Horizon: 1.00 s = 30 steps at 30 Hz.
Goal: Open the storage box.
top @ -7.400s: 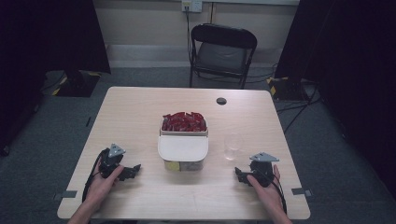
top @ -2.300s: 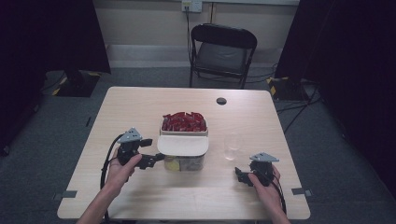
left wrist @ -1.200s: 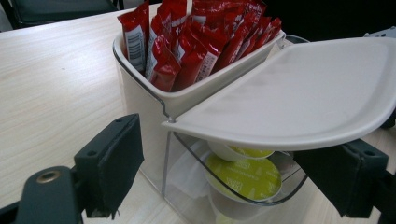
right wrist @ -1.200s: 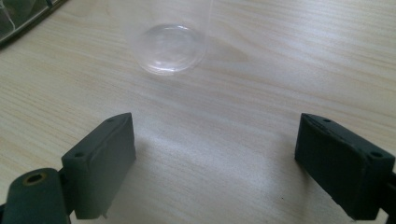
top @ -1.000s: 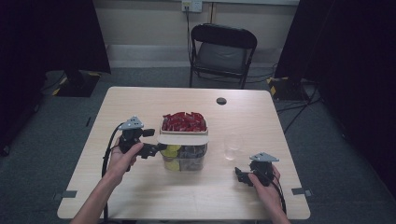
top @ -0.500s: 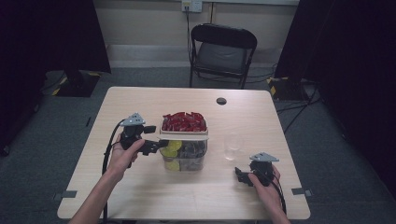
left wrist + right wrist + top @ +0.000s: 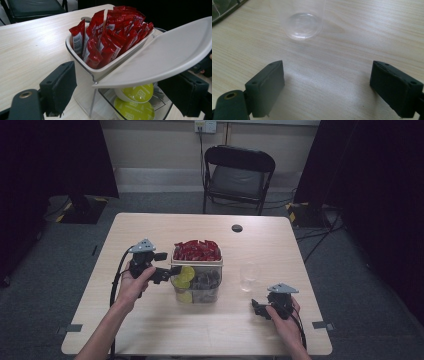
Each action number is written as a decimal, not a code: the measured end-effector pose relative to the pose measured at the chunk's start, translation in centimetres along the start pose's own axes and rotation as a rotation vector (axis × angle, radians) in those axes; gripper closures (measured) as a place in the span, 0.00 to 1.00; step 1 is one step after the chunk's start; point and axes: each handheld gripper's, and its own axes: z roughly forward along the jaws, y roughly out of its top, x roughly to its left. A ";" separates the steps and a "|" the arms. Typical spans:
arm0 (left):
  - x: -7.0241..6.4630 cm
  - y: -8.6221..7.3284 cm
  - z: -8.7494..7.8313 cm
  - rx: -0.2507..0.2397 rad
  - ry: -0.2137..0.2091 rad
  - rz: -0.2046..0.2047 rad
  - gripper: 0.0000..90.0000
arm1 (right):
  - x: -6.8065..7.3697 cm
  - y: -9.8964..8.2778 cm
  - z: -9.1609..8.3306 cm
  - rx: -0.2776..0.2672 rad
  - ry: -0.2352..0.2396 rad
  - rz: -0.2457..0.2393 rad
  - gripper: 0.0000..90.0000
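- The white lid (image 7: pixel 160 57) of the clear box (image 7: pixel 196 279) at the table's (image 7: pixel 150 330) middle stands tilted up, raised by the left gripper (image 7: pixel 167 271).
- Whether its jaws pinch the lid or only prop it I cannot tell; a slip would snap it down onto the green capsules (image 7: pixel 136 100).
- Pushing higher could tip the red sachets (image 7: pixel 110 30).
- The right gripper (image 7: pixel 327 82), jaws spread and holding nothing, rests near the glass (image 7: pixel 248 276), which is faint and cut off.

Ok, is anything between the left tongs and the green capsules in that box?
Yes. The white lid is tilted up and juts out over the green capsules, across the gap between the jaws of the left tongs. The clear box also walls them on that side. In the high view they lie uncovered from above.
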 end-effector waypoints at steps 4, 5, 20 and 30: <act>0.1 0.3 0.0 -0.006 0.004 0.000 0.17 | 0.0 0.0 0.0 0.000 0.000 0.000 0.13; 0.1 0.3 0.0 -0.006 0.004 0.000 0.17 | 0.0 0.0 0.0 0.000 0.000 0.000 0.13; 0.4 1.0 0.5 -0.018 0.033 0.007 0.17 | 0.0 0.0 0.0 0.000 0.000 0.000 0.13; 0.5 1.6 0.9 -0.069 0.058 -0.002 0.17 | 0.0 0.0 0.0 0.000 0.000 0.000 0.13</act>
